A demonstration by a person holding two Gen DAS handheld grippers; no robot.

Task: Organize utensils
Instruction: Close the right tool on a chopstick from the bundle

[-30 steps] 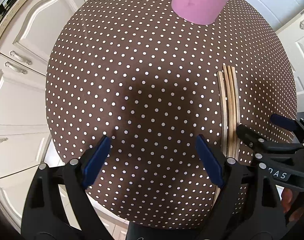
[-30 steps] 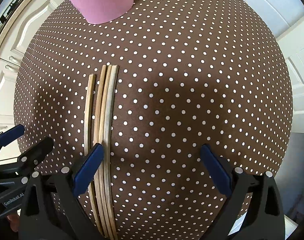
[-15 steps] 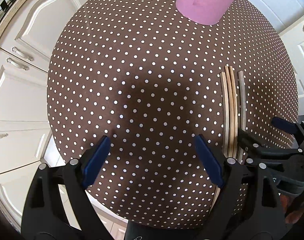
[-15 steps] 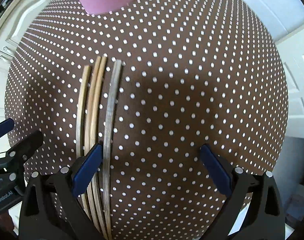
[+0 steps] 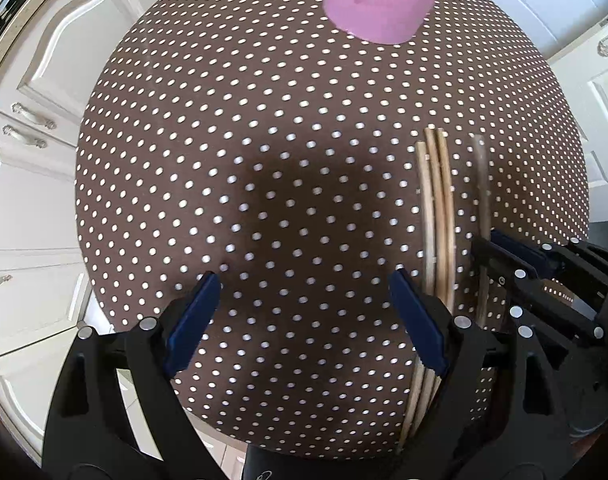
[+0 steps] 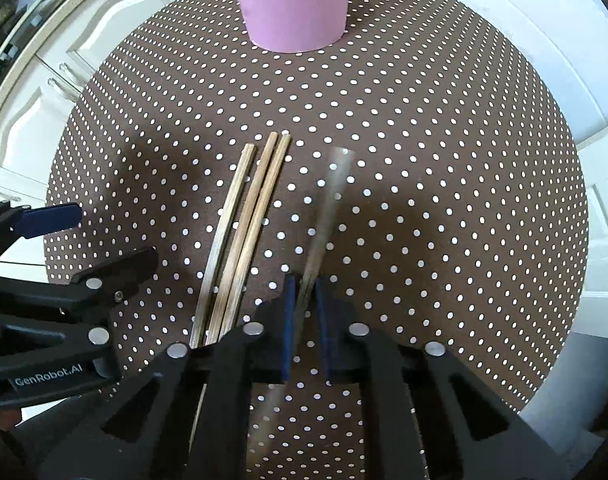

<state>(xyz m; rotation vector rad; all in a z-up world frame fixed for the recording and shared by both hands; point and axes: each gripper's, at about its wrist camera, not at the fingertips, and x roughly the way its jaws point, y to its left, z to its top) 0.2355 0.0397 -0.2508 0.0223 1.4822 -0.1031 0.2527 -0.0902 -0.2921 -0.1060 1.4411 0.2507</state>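
Each claw is black plastic with blue pads and silver rivets; the left claw (image 6: pixel 63 240) bears white "GenRobot.AI" lettering.

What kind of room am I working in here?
Most likely a home kitchen: white panelled cabinet doors with ornate metal handles, a round table with a brown polka-dot cloth, plus wooden chopsticks and a pink cup.
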